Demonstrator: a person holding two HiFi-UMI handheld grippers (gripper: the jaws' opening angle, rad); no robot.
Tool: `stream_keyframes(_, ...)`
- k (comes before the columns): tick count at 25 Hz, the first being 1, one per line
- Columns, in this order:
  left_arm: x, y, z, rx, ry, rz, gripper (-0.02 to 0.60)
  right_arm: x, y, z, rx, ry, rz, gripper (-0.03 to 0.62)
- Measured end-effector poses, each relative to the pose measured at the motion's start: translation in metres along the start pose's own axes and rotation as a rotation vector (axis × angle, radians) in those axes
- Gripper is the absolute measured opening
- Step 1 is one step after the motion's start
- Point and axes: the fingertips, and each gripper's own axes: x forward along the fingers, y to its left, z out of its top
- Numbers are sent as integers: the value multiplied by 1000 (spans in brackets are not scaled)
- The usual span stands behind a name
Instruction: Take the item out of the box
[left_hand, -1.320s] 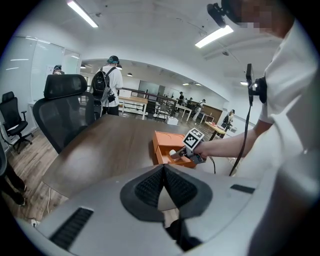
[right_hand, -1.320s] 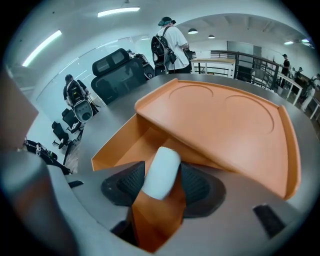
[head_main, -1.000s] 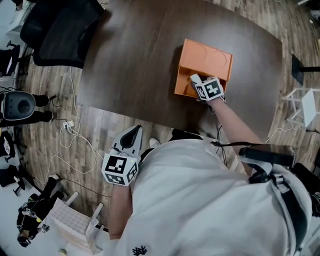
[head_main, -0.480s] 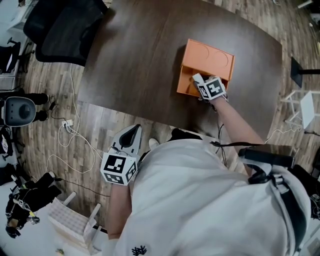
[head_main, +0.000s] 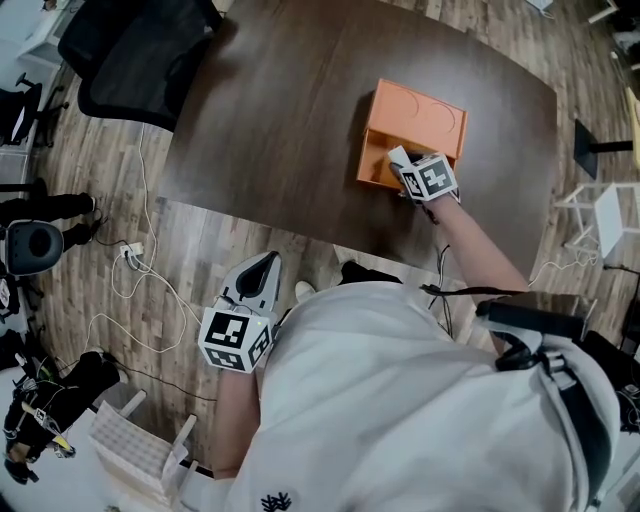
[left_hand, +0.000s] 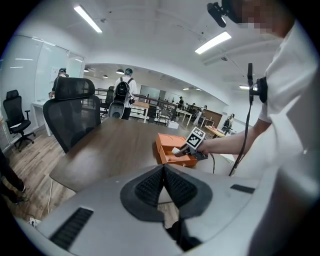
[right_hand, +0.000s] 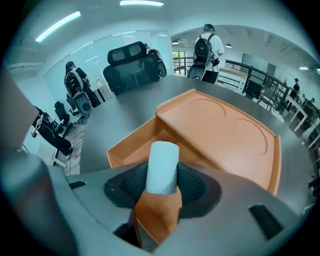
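Matt orange cardboard box (head_main: 418, 112), smooth white roll (right_hand: 162, 167), dark satin wood-grain table (head_main: 260, 120), pale wood-plank floor (head_main: 180, 270)

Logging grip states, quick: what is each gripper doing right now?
Left gripper: closed, empty.
Right gripper: closed on the white cylinder.

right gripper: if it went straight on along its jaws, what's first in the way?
Likely the orange box: the right gripper, shut on the white roll, points across the open compartment at the lid edge. Depth is unclear.
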Motion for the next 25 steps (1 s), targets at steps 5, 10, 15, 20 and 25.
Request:
stream_keyframes(5,-18,1,-7,7,-16,-13,11,-22,15,5,-15,-31,-20,175)
stream_keyframes(10,-39,2,-18,21,-41,-33,11,-45,40,7,-19,-78,-37,175)
stream_keyframes(15,-61,-1,-30,28,-54,-56,11,-72,71,4,-11,-125,-37,175)
stream_keyframes(20,-84,-7,-48,23,-70,-87,11,-99,107,-11,3,-157,-40,175)
stream_keyframes(25,-108,-8,-65,57,-72,-107,11,-121,147,-24,12,-183,-39,175)
